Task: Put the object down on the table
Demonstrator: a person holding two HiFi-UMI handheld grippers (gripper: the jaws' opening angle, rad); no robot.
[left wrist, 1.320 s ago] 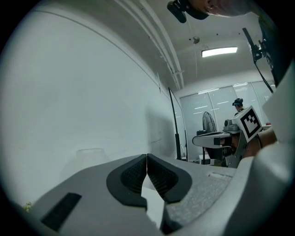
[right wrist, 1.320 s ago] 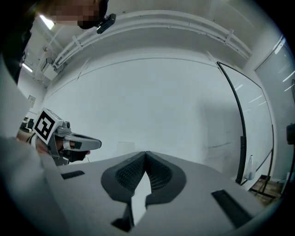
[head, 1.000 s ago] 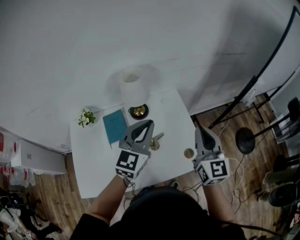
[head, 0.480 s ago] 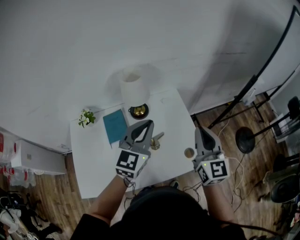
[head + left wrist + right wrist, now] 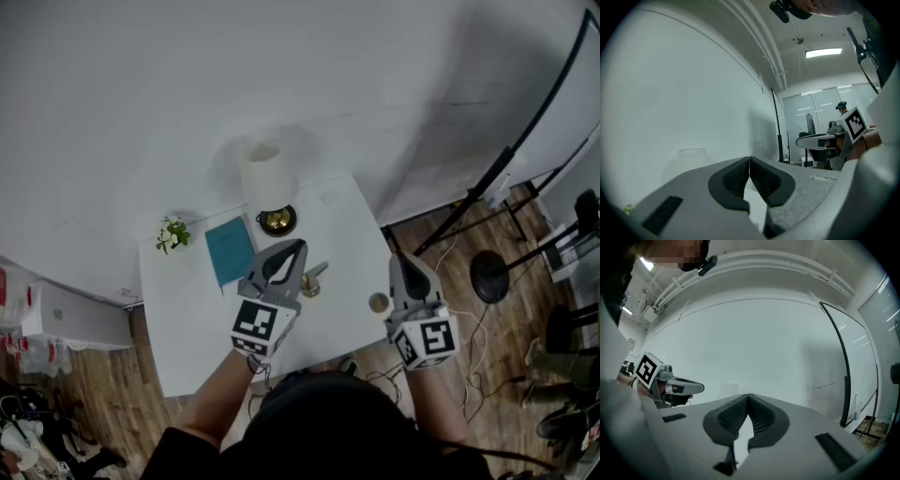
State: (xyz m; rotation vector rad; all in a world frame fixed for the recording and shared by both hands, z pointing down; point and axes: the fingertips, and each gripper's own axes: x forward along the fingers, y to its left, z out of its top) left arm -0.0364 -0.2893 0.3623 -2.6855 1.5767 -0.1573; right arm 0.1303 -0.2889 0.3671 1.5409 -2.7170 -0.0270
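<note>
Left gripper [image 5: 298, 246] and right gripper [image 5: 401, 259] hover over table [image 5: 187, 319] in front of lamp [image 5: 265, 173], fingers clenched, empty; best lift away w/o nudging brass piece [image 5: 310, 281].

The left gripper [image 5: 298, 247] covered part of a small brass thing [image 5: 312, 283] on the table [image 5: 187, 319], and it was too small to name. So was the little round piece [image 5: 378, 304] beside the right gripper [image 5: 399, 259]. The lamp shade [image 5: 266, 175] hid part of its dark base [image 5: 277, 223], and the person's head [image 5: 328, 427] blocked the table's near edge.
</note>
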